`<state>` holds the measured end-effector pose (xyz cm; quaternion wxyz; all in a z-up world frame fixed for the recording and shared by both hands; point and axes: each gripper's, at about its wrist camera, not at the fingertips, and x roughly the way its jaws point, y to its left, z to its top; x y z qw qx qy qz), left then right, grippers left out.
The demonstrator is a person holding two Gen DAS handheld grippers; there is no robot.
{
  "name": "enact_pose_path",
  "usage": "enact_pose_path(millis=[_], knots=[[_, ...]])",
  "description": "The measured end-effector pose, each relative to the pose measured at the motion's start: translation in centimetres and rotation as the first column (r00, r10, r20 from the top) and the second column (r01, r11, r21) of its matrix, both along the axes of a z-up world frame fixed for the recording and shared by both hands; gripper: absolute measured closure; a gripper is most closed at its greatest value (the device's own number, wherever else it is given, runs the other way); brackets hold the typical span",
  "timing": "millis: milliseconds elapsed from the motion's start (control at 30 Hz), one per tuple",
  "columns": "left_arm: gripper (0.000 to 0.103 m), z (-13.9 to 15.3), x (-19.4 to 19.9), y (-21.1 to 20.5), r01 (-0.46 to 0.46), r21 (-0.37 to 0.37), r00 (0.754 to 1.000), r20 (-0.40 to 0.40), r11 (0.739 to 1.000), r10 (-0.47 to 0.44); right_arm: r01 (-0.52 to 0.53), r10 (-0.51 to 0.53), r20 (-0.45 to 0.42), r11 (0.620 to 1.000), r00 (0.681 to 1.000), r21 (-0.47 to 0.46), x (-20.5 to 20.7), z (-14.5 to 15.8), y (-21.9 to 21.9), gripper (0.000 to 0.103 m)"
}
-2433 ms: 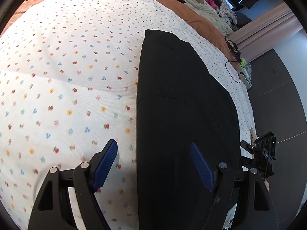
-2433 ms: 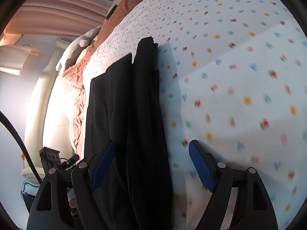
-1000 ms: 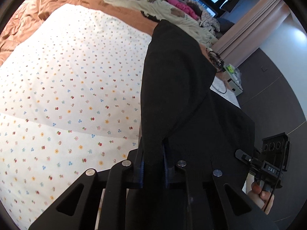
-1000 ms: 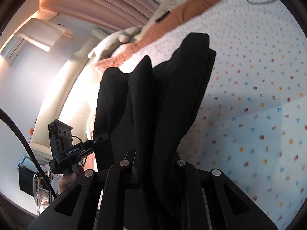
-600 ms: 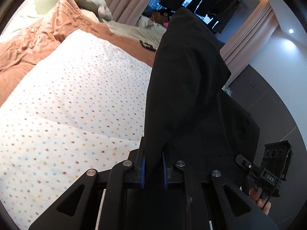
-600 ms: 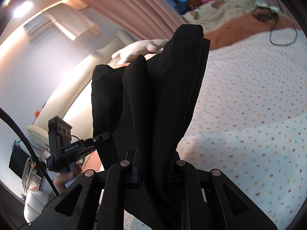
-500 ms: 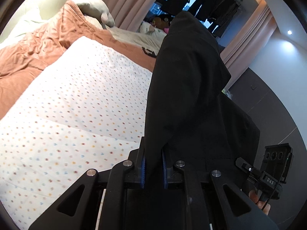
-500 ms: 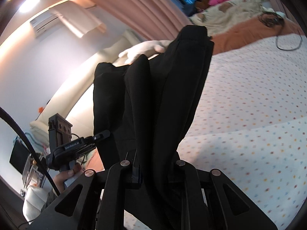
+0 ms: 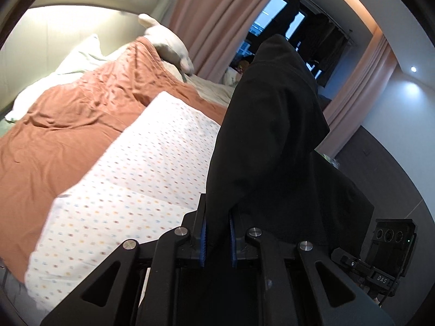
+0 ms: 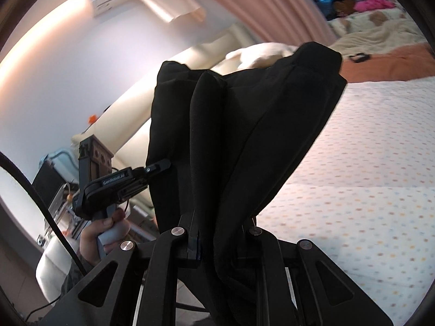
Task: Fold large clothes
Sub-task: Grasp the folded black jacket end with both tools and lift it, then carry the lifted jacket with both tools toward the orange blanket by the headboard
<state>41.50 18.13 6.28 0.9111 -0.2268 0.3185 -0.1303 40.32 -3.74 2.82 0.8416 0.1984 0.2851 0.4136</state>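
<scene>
A large black garment (image 9: 272, 141) hangs in the air, lifted off the bed. My left gripper (image 9: 217, 240) is shut on one edge of it, with the cloth rising between the blue pads. In the right wrist view the same black garment (image 10: 244, 141) stands up in thick folds, and my right gripper (image 10: 220, 237) is shut on its other edge. The left gripper (image 10: 160, 167) also shows at the left of that view, held by a hand (image 10: 106, 226), its tip at the cloth. The right gripper's body shows at the lower right of the left wrist view.
Below lies a bed with a white flower-dotted sheet (image 9: 136, 179) and a rust-orange duvet (image 9: 68, 125). Pillows (image 9: 165, 46) and pink curtains (image 9: 212, 19) stand behind. Dark floor (image 9: 380, 168) runs along the bed's right side. A bedside unit (image 10: 51, 187) sits at the left.
Both grippers closed on the black garment, which had lain flat on the bed, and raised it. Over the last second they rose and swung further, so the headboard and curtains came into view.
</scene>
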Motion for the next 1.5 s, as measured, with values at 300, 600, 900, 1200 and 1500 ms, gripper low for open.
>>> enact_pose_path(millis=[300,600,900,1200,1500], knots=[[0.089,0.0,-3.1,9.1,-0.121,-0.016,0.992,0.02,0.993,0.121,-0.122,0.123,0.008,0.991,0.992,-0.061,0.6,0.2,6.6,0.091],[0.09,-0.5,-4.9,16.3,-0.223,-0.002,0.975,0.015,0.975,0.223,-0.212,0.213,-0.004,0.975,0.977,-0.067,3.2,-0.8,10.4,0.091],[0.091,-2.2,-6.1,24.1,-0.299,0.008,0.954,-0.005,0.954,0.299,-0.315,0.314,-0.02,0.947,0.949,-0.067,6.1,-1.8,17.8,0.091],[0.091,-2.4,-4.5,29.6,-0.35,0.129,0.932,-0.052,0.928,0.359,-0.4,0.404,-0.107,0.915,0.908,0.057,11.0,-5.3,22.9,0.091],[0.092,-5.5,0.8,32.3,-0.333,0.244,0.922,-0.118,0.911,0.368,-0.417,0.44,-0.242,0.898,0.865,0.14,16.8,-11.8,25.3,0.091]])
